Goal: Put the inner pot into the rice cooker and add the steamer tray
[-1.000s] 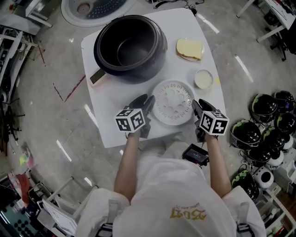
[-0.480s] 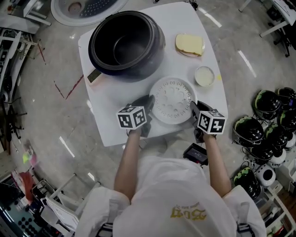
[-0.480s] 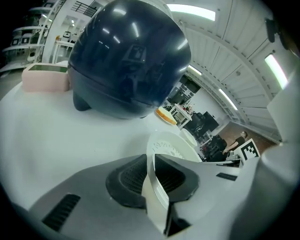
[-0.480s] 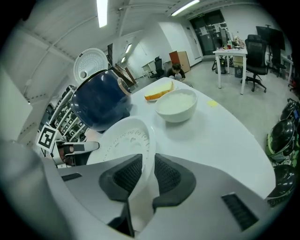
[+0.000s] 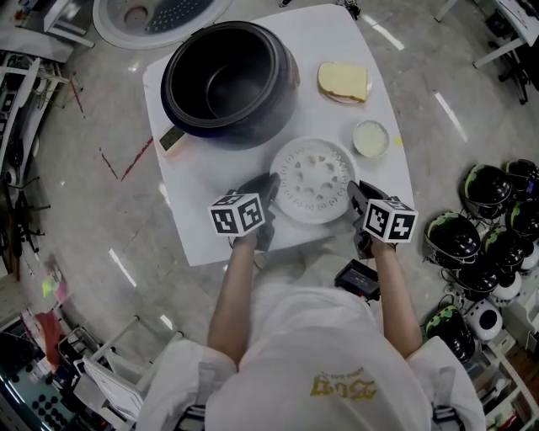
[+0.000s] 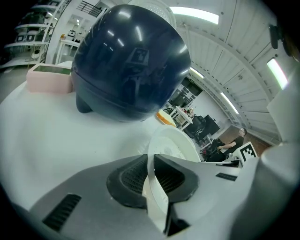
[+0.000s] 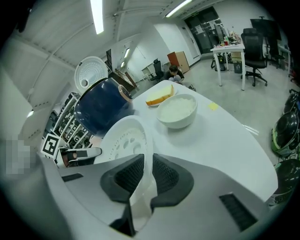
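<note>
The white perforated steamer tray [image 5: 313, 178] lies on the white table [image 5: 210, 227], just in front of the dark blue rice cooker [image 5: 253, 118]. The cooker's dark inner pot [image 5: 223, 80] sits inside it. My left gripper [image 5: 268, 187] is at the tray's left rim and my right gripper [image 5: 355, 195] at its right rim. In the left gripper view the jaws [image 6: 151, 173] are closing, with the tray's [image 6: 176, 145] rim pinched between the pads. In the right gripper view the jaws [image 7: 144, 176] are closing on the tray's [image 7: 124, 140] other rim.
A small white bowl [image 5: 371, 139] and a yellow slice on a plate [image 5: 344, 82] stand to the right of the cooker. The cooker's round white lid [image 5: 160, 13] stands open behind it. Several helmets [image 5: 488, 227] lie on the floor at the right.
Both grippers' jaws have come in onto the tray's rim from either side. The hands have hardly moved.
</note>
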Available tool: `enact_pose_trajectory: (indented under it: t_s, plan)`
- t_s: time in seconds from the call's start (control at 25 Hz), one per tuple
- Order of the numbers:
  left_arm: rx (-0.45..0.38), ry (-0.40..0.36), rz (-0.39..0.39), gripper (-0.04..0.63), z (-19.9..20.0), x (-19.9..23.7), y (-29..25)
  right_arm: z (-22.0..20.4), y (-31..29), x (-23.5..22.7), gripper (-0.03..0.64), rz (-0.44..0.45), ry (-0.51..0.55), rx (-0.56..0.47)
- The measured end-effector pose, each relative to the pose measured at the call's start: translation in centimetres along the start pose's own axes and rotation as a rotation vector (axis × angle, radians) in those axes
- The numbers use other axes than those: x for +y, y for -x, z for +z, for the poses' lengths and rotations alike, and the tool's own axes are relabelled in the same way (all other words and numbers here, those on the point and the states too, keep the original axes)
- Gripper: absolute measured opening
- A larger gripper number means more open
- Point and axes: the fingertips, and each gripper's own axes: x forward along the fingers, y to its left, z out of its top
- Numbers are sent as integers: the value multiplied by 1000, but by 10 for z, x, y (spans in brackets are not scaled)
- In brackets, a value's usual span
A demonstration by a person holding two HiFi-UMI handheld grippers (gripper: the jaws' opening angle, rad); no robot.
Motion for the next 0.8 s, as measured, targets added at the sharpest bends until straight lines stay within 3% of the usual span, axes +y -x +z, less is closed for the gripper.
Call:
enact_pose_trajectory:
  t_s: [0.28, 0.8]
  plan:
    - [-55, -47, 3, 58, 21, -15, 20, 21, 18, 18, 54, 30, -18, -65]
    - [-167, -107, -67, 58, 54, -52, 51, 52, 56, 42, 49, 40, -5, -184]
